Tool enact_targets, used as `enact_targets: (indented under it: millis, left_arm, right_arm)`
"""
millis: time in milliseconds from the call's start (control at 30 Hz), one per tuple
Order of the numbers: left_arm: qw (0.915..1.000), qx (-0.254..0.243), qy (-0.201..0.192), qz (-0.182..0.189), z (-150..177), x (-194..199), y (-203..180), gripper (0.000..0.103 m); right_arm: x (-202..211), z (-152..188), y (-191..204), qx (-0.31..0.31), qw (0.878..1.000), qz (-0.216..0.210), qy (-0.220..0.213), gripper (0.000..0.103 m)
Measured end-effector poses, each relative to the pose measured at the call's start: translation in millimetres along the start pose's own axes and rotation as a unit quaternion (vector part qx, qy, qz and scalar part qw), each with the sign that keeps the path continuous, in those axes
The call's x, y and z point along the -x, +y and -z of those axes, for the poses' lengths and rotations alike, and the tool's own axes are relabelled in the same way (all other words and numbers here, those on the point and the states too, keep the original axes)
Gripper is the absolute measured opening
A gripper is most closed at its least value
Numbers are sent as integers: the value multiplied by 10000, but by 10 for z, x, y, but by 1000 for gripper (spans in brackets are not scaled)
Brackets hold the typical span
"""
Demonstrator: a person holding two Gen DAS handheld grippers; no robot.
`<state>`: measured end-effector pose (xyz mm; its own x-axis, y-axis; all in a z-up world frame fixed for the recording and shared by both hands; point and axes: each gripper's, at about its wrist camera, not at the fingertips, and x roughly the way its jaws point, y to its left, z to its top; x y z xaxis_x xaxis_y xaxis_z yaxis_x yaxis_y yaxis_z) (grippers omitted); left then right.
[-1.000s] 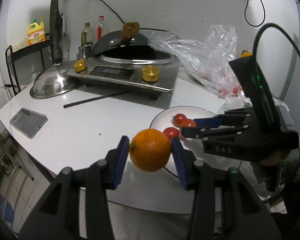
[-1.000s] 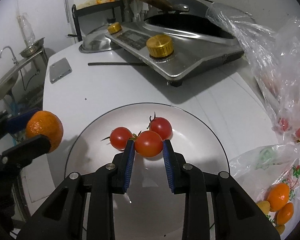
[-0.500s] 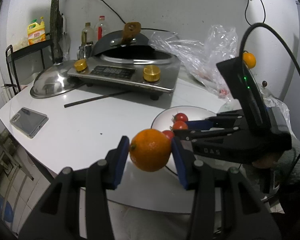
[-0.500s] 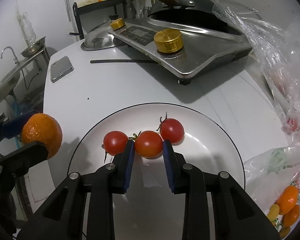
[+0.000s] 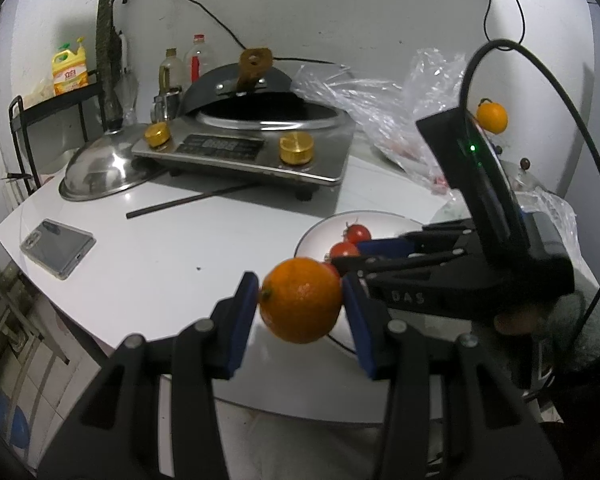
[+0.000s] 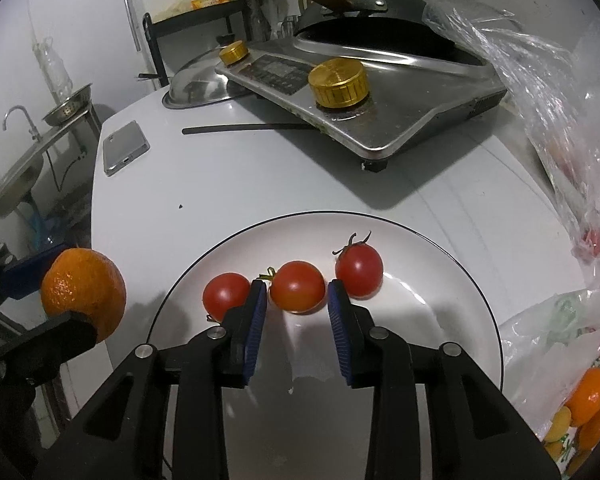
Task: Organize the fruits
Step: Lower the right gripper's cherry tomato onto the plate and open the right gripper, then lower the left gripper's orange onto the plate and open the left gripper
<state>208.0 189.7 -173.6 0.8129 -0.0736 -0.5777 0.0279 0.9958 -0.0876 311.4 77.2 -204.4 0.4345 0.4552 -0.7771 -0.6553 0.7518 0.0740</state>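
In the left wrist view, the round orange fruit [image 5: 300, 306] covers most of one small red tomato [image 5: 332, 269]. The black right gripper [image 5: 346, 258] hides part of the white round plate [image 5: 320, 236]. In the right wrist view, the printed plastic bag of small orange fruits [image 6: 580, 408] is cut off by the edge.

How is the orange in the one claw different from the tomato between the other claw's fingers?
The orange is bigger and dimpled; the middle tomato is small, red and smooth. The orange hangs in the air, clamped by the left gripper; the tomato lies on the plate, the right gripper just opening around it. Both are round.
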Motion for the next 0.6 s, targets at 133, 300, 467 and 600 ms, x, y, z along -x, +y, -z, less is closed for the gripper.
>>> enact_targets:
  millis: [133,300,467,600]
  left_arm:
    - [10000,-22,-4,-3,-8,8,-38,45]
    - [10000,-67,4,35,-8,2,-105,45]
    - [9999,-138,49,83,1,-48,-194,45]
    - [9996,-236,101,138,7,-117,-300,45]
  right_arm:
    - [66,20,-15,-22,10000,8,-49,35]
    - [173,81,-33,0,10000,46,-80,35]
    - [298,129,-83,-10,9998,107,-136,35]
    - [410,172,-144,-19,9997,154,-194,35]
